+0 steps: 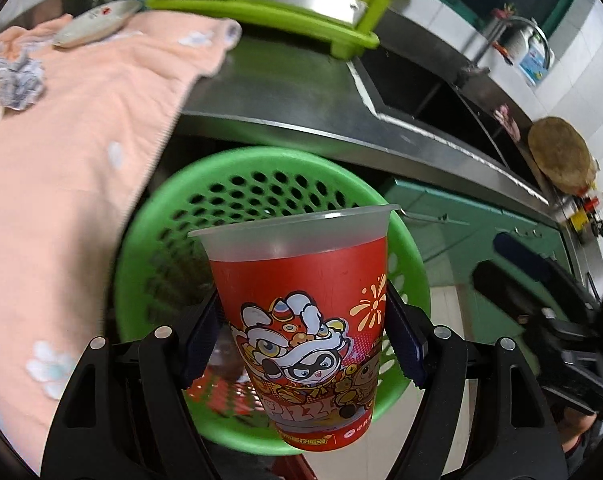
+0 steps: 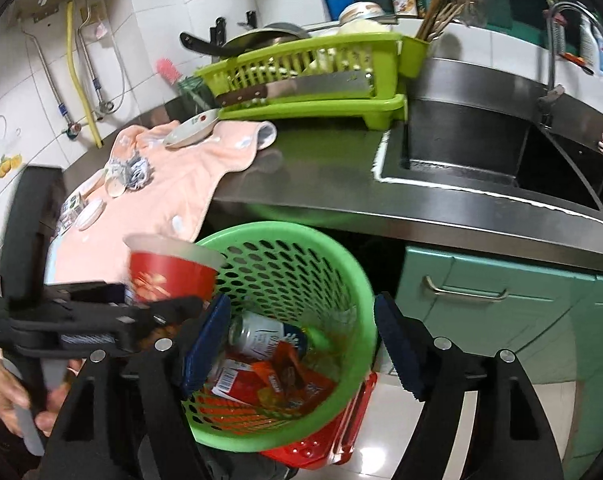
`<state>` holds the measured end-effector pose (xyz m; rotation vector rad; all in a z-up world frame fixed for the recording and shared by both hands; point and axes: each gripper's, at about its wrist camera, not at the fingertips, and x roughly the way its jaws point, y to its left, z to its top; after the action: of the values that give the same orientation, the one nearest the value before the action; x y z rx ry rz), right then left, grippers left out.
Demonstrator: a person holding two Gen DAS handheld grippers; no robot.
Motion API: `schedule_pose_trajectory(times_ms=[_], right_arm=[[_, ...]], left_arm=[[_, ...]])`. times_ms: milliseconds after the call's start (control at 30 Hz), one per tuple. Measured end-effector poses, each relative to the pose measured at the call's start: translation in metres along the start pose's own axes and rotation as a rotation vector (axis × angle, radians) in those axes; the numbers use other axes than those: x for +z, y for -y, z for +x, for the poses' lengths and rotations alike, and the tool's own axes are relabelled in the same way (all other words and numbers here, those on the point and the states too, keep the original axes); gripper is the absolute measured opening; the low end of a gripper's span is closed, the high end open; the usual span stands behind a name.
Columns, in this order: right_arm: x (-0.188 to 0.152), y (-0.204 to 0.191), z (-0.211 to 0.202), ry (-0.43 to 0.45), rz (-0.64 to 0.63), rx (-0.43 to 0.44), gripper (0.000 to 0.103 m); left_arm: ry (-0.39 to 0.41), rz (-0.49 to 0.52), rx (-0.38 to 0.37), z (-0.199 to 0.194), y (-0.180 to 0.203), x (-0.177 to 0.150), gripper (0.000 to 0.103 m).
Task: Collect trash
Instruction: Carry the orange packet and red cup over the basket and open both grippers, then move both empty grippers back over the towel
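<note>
My left gripper [image 1: 301, 344] is shut on a red plastic cup [image 1: 305, 320] with a cartoon lion print, held upright over the green perforated trash basket [image 1: 149, 248]. The right wrist view shows the same cup [image 2: 169, 268] at the basket's left rim, gripped by the left gripper [image 2: 157, 312]. My right gripper [image 2: 301, 344] is open and empty above the basket [image 2: 341, 264], which holds a can [image 2: 261, 334] and red wrappers [image 2: 285, 376]. A crumpled paper ball [image 2: 135, 172] lies on the peach towel [image 2: 173, 184]; it also shows in the left wrist view [image 1: 19, 82].
The steel counter [image 2: 321, 168] carries a lime dish rack [image 2: 313, 80] with a cleaver [image 2: 297, 88], a plate [image 2: 191, 130] and small lids [image 2: 89, 212]. A sink [image 2: 481, 152] lies to the right. Teal cabinets [image 2: 501, 304] stand below. The basket rests on a red stool [image 2: 341, 428].
</note>
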<state>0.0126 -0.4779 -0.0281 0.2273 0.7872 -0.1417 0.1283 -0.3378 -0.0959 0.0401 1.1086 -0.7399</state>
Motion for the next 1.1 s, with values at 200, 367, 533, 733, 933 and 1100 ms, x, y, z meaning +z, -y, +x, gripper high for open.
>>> schedule_pose_trajectory(times_ms=[200,367,533,733,933,1100], right_arm=[[-0.002,0.014,-0.012,0.018,0.017,-0.009,0.072],[-0.002,0.016,-0.019,0.031,0.02,-0.01,0.072],[0.001,0.011,-0.023,0.046,0.015,-0.008,0.072],[0.003,0.004,-0.027,0.057,0.001,-0.01,0.075],[0.005,-0.002,-0.025,0.052,-0.006,0.0,0.075],[0.008,-0.015,-0.019,0.043,-0.024,0.023,0.075]], left_arm=[[-0.048,0.022,-0.042,0.023,0.019,-0.002,0.075],[-0.062,0.04,-0.045,0.028,0.028,-0.006,0.077],[-0.052,0.039,-0.061,0.019,0.024,-0.007,0.078],[-0.048,0.055,-0.067,0.012,0.026,-0.009,0.079],[-0.021,0.054,-0.047,-0.005,0.015,-0.011,0.079],[0.02,0.03,-0.015,-0.029,-0.008,-0.01,0.079]])
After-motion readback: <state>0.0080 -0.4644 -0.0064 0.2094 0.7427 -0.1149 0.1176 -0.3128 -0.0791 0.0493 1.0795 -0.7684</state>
